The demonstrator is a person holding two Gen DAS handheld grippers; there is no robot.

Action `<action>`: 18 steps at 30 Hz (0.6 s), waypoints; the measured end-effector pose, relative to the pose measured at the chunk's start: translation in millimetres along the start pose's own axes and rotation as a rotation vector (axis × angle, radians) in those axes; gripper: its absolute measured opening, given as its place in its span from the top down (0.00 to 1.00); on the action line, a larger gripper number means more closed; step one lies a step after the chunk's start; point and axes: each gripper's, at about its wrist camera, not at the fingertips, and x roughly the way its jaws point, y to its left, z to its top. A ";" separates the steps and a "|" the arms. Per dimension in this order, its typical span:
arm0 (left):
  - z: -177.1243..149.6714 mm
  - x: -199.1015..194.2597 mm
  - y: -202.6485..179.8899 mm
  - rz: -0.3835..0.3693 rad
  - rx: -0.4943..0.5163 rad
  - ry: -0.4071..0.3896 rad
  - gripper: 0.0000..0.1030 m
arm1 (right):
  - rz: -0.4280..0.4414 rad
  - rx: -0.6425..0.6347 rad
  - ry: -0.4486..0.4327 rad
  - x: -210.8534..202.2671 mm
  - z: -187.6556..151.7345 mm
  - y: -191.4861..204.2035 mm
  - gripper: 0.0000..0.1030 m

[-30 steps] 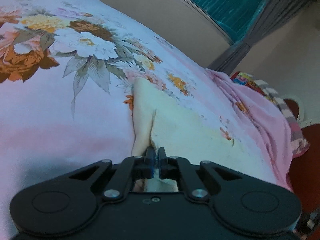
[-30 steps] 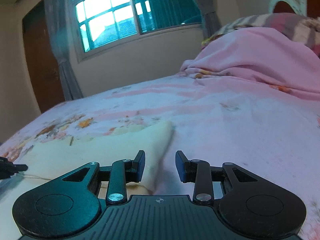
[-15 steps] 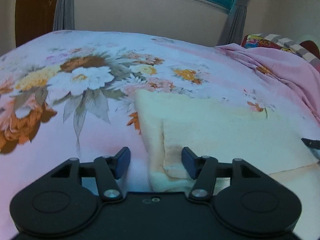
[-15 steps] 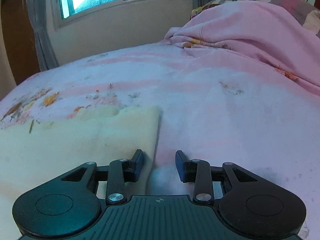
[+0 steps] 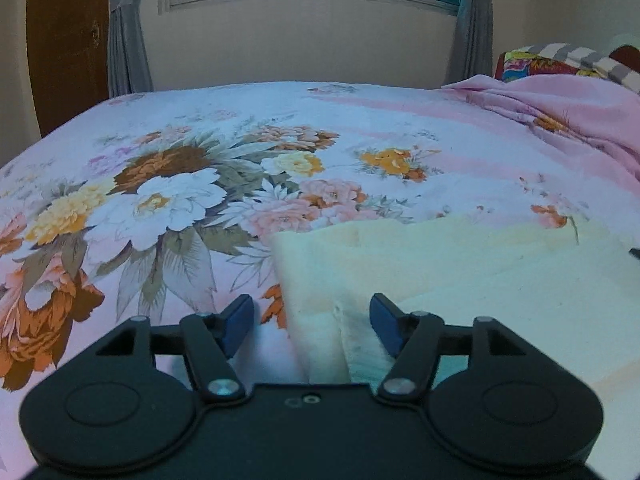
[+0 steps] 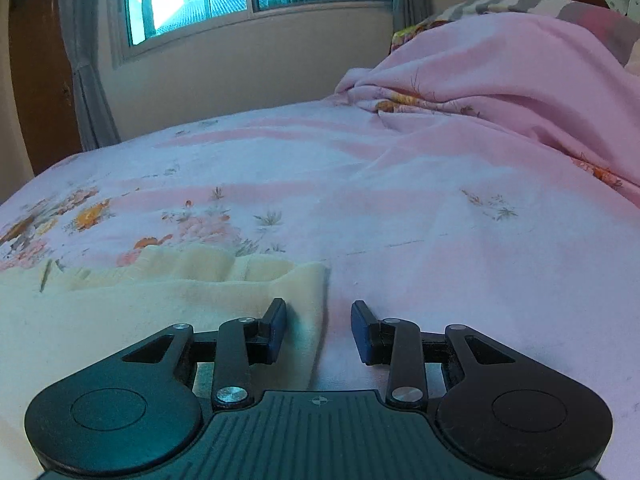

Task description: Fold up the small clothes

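Cream cloth [image 5: 480, 280], soft and fuzzy, lies flat and folded in layers on the bed's floral pink sheet [image 5: 160, 200]. Left gripper [image 5: 312, 320] jaws released, spread across the cloth's left folded edge. Right gripper [image 6: 319, 330] jaws released too, straddling the cloth's right edge. Rumpled pink blanket [image 6: 500, 80] heaped further back on the right.
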 end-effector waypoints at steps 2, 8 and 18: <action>-1.2 0.1 -0.3 0.002 0.003 -0.002 0.38 | 0.017 0.020 -0.004 -1.7 -1.3 -5.2 0.66; 2.7 -6.5 -1.6 0.007 0.014 0.031 0.38 | -0.017 -0.039 0.021 -8.0 0.2 4.4 0.66; -39.4 -80.6 11.4 -0.022 0.018 0.083 0.35 | -0.022 -0.058 0.076 -101.5 -40.5 -15.4 0.52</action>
